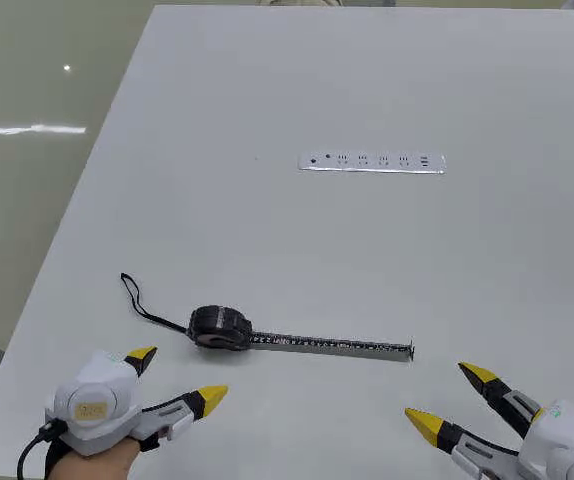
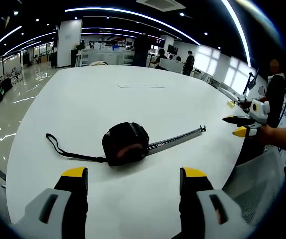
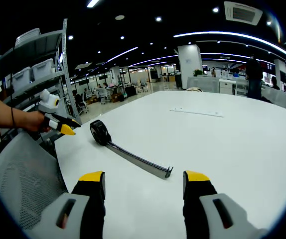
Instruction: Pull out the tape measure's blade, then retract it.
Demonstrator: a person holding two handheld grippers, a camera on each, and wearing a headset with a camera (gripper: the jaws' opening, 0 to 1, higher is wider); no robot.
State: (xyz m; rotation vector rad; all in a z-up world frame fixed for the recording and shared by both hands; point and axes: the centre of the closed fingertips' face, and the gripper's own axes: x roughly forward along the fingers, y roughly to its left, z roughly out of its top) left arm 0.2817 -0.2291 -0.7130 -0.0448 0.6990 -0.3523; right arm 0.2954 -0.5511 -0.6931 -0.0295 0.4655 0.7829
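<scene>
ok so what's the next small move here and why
Probably ease the left gripper forward to close on the tape measure's case. The blade already lies extended on the table, both grippers are open and touch nothing, and the case sits just ahead of the left one.

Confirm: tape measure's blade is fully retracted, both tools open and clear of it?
Not retracted: the head view shows the blade pulled out of the case along the table. Left tool and right tool are open and clear of it.
</scene>
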